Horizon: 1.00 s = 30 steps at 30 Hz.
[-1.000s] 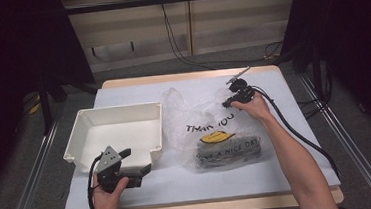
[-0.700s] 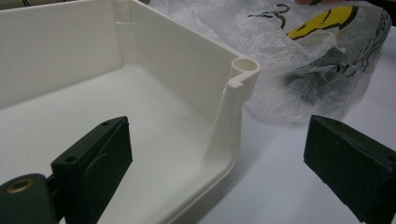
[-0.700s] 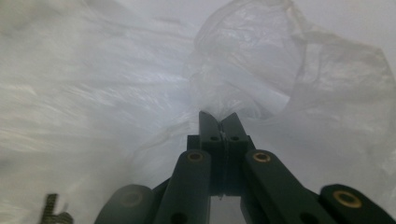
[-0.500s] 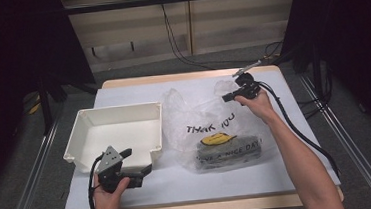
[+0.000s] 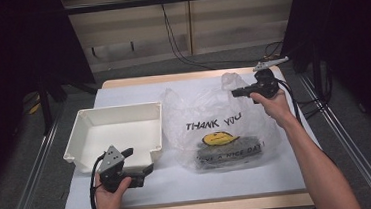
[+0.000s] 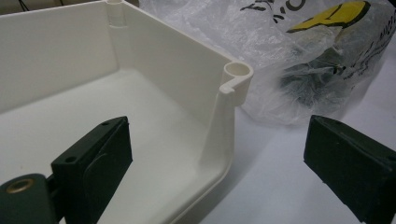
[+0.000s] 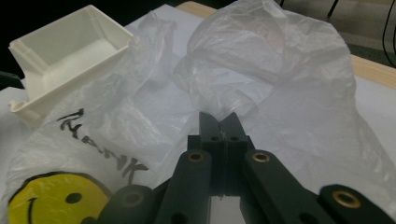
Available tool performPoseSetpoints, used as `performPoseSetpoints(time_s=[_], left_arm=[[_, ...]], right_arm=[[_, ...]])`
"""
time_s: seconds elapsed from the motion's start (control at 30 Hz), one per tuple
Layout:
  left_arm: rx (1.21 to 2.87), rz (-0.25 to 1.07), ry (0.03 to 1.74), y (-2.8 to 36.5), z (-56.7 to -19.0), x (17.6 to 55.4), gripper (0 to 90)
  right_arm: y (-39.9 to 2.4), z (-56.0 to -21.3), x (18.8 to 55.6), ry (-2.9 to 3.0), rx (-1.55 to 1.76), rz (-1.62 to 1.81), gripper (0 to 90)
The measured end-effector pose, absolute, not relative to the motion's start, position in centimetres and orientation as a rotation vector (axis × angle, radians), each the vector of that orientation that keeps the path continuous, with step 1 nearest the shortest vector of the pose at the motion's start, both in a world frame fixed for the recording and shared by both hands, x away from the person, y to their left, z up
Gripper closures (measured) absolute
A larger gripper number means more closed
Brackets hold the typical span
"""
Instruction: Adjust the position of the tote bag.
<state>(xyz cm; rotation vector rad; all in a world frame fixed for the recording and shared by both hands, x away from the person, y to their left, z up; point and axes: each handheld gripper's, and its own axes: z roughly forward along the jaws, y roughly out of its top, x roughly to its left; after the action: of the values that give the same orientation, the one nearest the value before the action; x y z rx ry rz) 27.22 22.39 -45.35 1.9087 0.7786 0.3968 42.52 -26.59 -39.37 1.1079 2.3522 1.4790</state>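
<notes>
Your right gripper [image 5: 236,93] has its jaws pinched tight on the plastic bag [image 5: 215,127] at its one o'clock corner, mid-worktop [image 5: 190,184]. At seven o'clock, your left gripper [image 5: 137,161] holds nothing, its jaws wide apart astride the white tray [image 5: 89,119] corner.

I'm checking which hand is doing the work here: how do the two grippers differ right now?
The right gripper is shut, pinching the thin plastic bag at its top; the left gripper is open, its jaws either side of the white tray corner and pressing on nothing. In the high view the right one is raised over the far side of the table, while the left one sits low at the near edge. Both are black two-jaw tools.
</notes>
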Motion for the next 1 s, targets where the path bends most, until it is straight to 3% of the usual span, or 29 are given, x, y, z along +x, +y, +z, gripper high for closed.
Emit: performPoseSetpoints(time_s=[1.0], left_arm=[[1.867,0.371,0.769,21.8,-44.7,27.3,7.5]], right_arm=[[-31.0,-35.4,33.2,2.161,0.958,1.698,90.0]])
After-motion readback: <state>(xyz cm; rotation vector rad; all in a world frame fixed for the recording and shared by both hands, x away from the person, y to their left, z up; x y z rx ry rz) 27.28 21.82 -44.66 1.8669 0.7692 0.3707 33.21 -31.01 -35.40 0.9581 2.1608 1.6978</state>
